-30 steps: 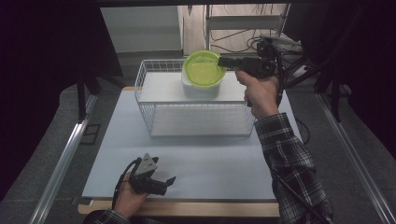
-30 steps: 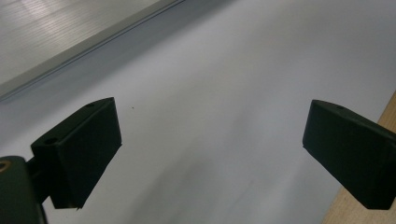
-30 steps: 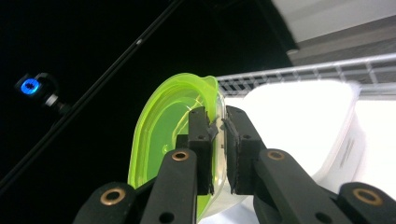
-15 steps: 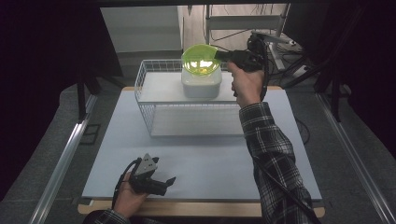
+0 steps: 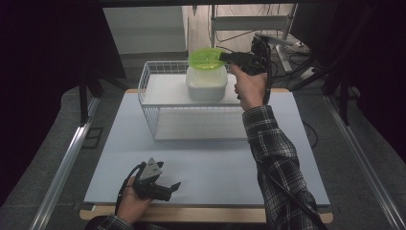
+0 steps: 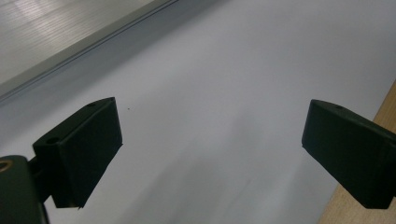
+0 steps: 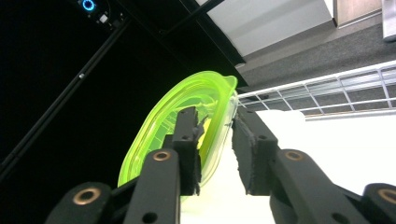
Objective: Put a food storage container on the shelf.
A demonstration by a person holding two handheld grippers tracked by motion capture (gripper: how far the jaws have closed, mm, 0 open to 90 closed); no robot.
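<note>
The wire basket (image 5: 191, 117) blocks the table's (image 5: 215, 163) far half; the near half lies open.

Translucent lime-green lid (image 5: 206, 58) over milky white container (image 5: 206, 84). White wire basket (image 5: 158, 103) with pale shelf panels. Light grey-blue table mat (image 5: 215, 163), light wood edge along near side. Black right gripper (image 5: 230, 57); black left gripper (image 5: 165, 190) with grey plate. Black-and-white plaid sleeve (image 5: 275, 163). Dark grey floor (image 5: 48, 124), silver rails.

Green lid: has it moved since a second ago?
Yes. The green lid has shifted toward the far rail of the wire basket and now lies on the white container.
</note>
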